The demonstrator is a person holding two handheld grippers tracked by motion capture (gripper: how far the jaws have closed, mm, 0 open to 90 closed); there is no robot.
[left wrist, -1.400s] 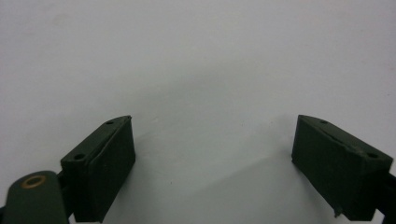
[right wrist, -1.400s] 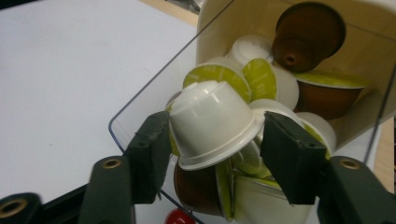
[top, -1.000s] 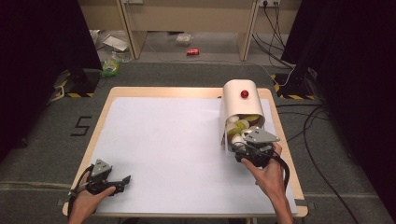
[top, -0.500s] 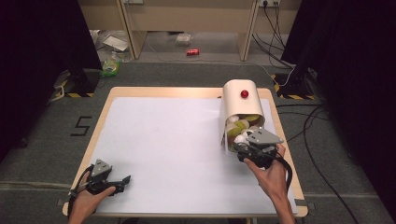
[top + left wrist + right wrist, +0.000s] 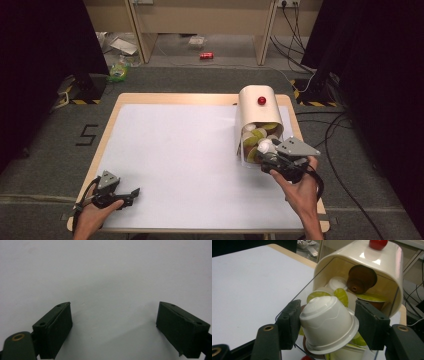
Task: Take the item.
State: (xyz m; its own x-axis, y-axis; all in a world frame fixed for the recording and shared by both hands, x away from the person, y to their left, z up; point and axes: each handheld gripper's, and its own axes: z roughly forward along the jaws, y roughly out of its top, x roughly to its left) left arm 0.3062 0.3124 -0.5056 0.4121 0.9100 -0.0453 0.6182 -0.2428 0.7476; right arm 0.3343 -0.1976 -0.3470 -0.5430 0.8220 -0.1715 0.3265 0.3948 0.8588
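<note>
- Left gripper (image 5: 131,192): your jaws gape wide, nothing between them, parked low over the white table (image 5: 180,160) near its front-left corner.
- Right gripper (image 5: 325,325): your jaws clamp a white capsule (image 5: 328,323), just at the mouth of the cream capsule dispenser (image 5: 257,111) at the table's right.

One camera looks down from high above the table (image 5: 175,150). Two ride close on the grippers. The cream container (image 5: 257,112) (image 5: 362,262) shows in two views.
</note>
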